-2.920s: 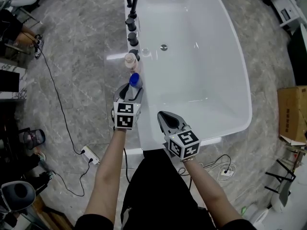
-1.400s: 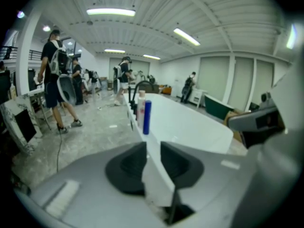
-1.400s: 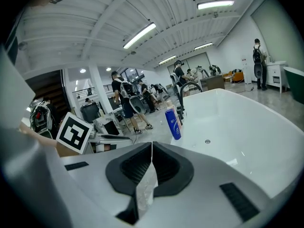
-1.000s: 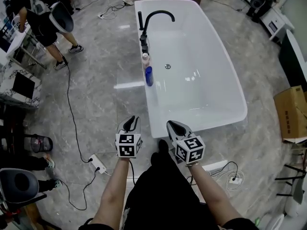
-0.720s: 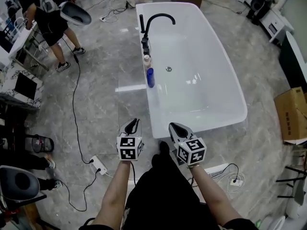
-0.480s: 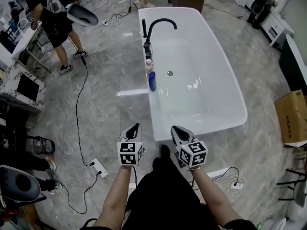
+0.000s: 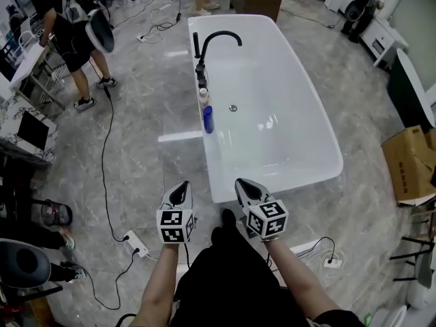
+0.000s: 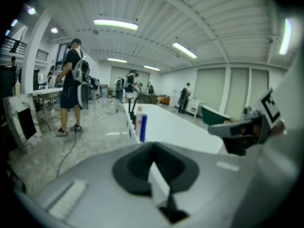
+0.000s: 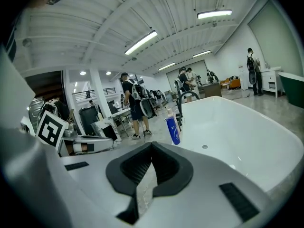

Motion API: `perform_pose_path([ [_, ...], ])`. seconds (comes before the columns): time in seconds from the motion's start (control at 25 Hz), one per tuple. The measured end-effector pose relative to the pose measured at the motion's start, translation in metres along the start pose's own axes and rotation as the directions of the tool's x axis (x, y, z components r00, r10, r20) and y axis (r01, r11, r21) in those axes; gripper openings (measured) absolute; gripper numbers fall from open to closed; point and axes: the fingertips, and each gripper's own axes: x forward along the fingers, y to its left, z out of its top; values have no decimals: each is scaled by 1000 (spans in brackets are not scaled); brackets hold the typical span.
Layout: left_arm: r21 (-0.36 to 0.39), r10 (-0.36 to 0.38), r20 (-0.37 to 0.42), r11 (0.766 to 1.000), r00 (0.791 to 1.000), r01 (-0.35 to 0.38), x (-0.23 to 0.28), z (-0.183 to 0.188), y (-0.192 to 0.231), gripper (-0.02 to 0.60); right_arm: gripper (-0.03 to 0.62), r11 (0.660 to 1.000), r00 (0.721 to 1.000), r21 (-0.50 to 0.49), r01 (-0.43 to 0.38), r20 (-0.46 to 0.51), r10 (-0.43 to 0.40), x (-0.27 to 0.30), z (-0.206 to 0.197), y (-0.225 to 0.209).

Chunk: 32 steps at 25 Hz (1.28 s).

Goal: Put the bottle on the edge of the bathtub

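Head view first. White bathtub (image 7: pixel 320 107) dead ahead, and there on its left edge, upright: the blue bottle (image 7: pixel 208 119), just beside a pale bottle (image 7: pixel 203 95) and short of the black faucet (image 7: pixel 218 38). Down at the near end of the bathtub, off its rim and well apart from the blue bottle: left hand-held gripper (image 7: pixel 179 193), jaws together, carrying nothing. Right hand-held gripper (image 7: pixel 248 189) alongside it, likewise pinched to a point. Cardboard box (image 7: pixel 409 165) out past the bathtub's right side, a standing person (image 7: pixel 71 29) out past its left.

Over to the left gripper view. Jaws just been closing, now tip to tip, nothing between them. Beyond the tips, blue bottle (image 8: pixel 143 127) standing on the bathtub's edge, pale bottle right behind it. Right hand-held gripper poking in from the right.

Right gripper view now. Jaws meeting at the tips, nothing caught in them. Blue bottle (image 9: pixel 173 129) upright on the bathtub's rim, black faucet arching behind it. Left hand-held gripper off to the left, clear of the bathtub.
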Motion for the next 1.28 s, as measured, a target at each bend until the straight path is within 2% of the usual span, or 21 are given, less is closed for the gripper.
perform_pose_path([
  [0.6, -14, 7, 42, 1000, 999, -6, -14, 14, -1, 7, 3, 1000, 1000, -27, 7, 26, -6, -10, 7, 0],
  [1.28, -5, -14, 57, 1000, 998, 14, -3, 25, 1, 6, 3, 1000, 1000, -23, -10, 25, 10, -2, 12, -2],
])
